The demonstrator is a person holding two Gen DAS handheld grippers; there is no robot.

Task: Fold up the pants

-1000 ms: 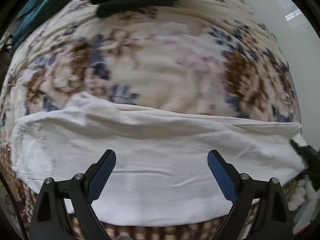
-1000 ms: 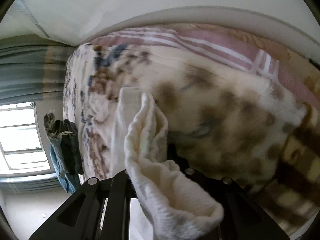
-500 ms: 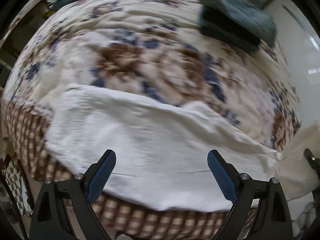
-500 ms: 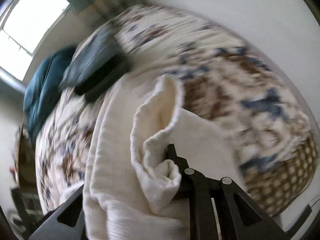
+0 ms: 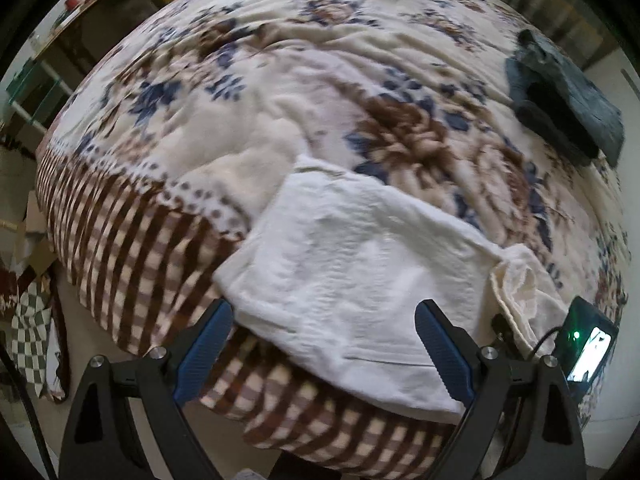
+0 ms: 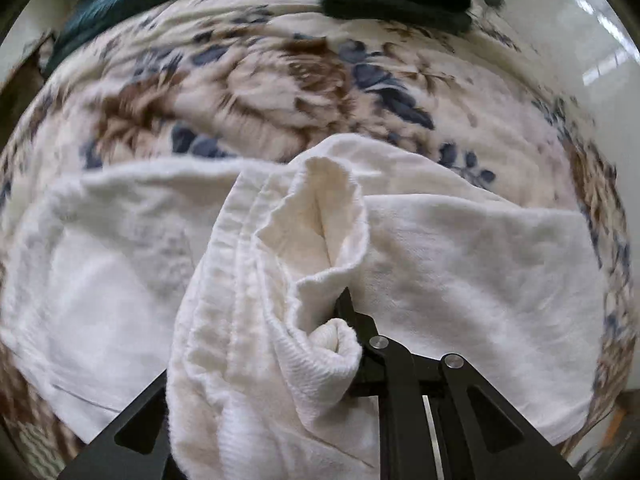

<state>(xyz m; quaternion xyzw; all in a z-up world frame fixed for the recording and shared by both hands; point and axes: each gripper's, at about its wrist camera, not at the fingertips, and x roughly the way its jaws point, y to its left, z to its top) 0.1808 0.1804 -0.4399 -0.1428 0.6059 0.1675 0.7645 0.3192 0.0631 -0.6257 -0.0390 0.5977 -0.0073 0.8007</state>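
White pants (image 5: 340,264) lie spread across the near edge of a floral blanket (image 5: 280,92) on the bed. Right claw (image 6: 320,320), clenched on a bunched ribbed cuff (image 6: 320,240), holds it above the spread fabric. Left claw (image 5: 324,344) hangs released over the pants. Folded dark garments (image 5: 568,104) lie well apart.

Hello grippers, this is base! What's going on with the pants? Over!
Left gripper open, empty. Right gripper shut on white pants, bunched end lifted over the rest, flat on the floral blanket. Nothing in the way.
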